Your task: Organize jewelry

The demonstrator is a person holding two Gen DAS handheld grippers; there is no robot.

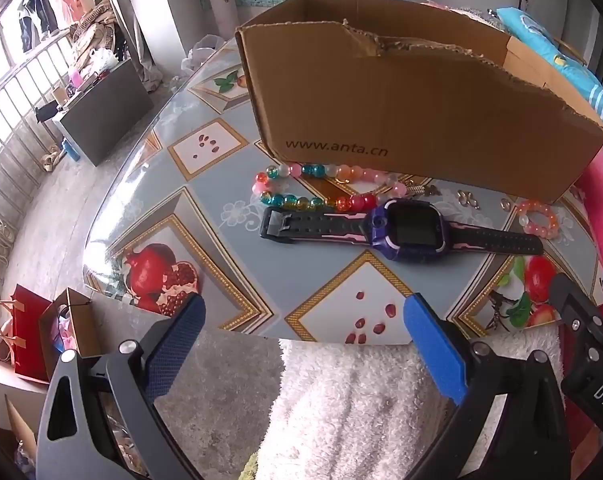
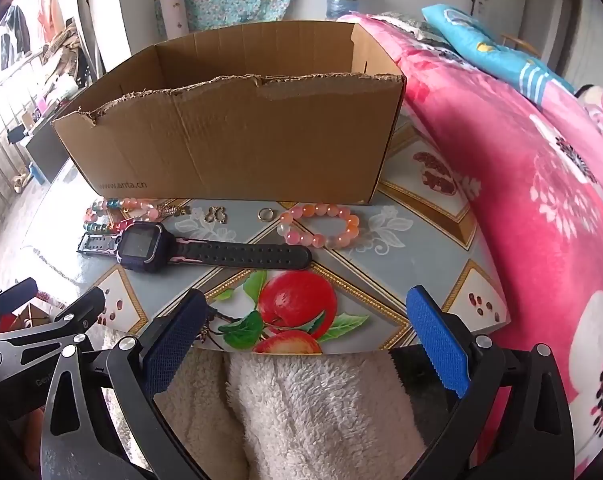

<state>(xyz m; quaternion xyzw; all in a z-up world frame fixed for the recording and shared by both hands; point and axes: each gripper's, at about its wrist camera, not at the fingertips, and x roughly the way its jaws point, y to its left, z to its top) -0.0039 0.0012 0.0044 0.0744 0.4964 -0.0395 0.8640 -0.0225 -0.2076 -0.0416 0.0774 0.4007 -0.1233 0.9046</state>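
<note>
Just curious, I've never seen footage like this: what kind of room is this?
Most likely a lived-in bedroom at home: a pink floral quilt lies beside the fruit-patterned table, and clothes hang by the barred window.

— What colours mark the table [image 2: 405, 236]?
— A grey-blue cloth with gold-edged diamonds, red apples and pomegranates.
— And the jewelry?
— The long bead strand [image 1: 321, 188] mixes pink, teal, orange, red and clear; the small bracelet [image 2: 319, 225] runs pink, orange and milky white. The watch [image 2: 189, 250] has a purple case, black strap and pink lines.
— The box [image 2: 237, 136]?
— Plain brown cardboard with dark lettering.
— Anything else?
— A hot-pink floral blanket [image 2: 541, 184], and blue pads on black gripper fingers [image 2: 437, 340].
</note>
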